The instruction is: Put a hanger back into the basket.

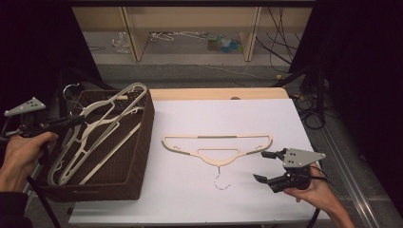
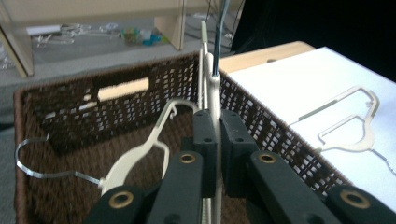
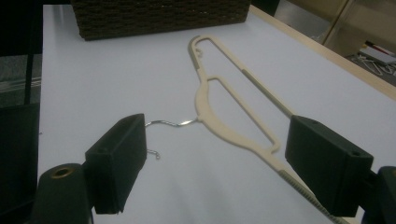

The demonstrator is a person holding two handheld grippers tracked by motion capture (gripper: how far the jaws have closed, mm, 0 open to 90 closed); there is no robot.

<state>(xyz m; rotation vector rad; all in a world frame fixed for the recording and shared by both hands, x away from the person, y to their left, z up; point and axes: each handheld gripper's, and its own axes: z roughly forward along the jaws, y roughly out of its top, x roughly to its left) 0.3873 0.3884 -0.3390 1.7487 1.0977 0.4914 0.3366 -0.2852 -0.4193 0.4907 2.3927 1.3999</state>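
A dark wicker basket [image 1: 142, 142] stands on the left of the white table [image 1: 266, 118]. My left gripper [image 1: 78, 121] is over the basket, shut on the thin bar of a cream hanger [image 1: 102, 118]. In the left gripper view the pads [image 2: 205, 135] clamp that hanger [image 2: 213, 88] edge-on, above the basket [image 2: 70, 93]. Another cream hanger with a wire hook [image 2: 135, 158] lies inside. A third cream hanger [image 1: 217, 142] lies flat on the table, hook toward me. My right gripper [image 1: 263, 166] stands open just right of its hook, and the hanger [image 3: 219, 116] lies ahead of the wide jaws [image 3: 222, 151].
The basket's wall [image 3: 159, 16] stands beyond the flat hanger. Behind the table's wooden far edge [image 1: 218, 93] are shelf legs [image 1: 135, 33] with loose hangers and clutter on the floor. Cables [image 1: 309, 109] hang off the right side.
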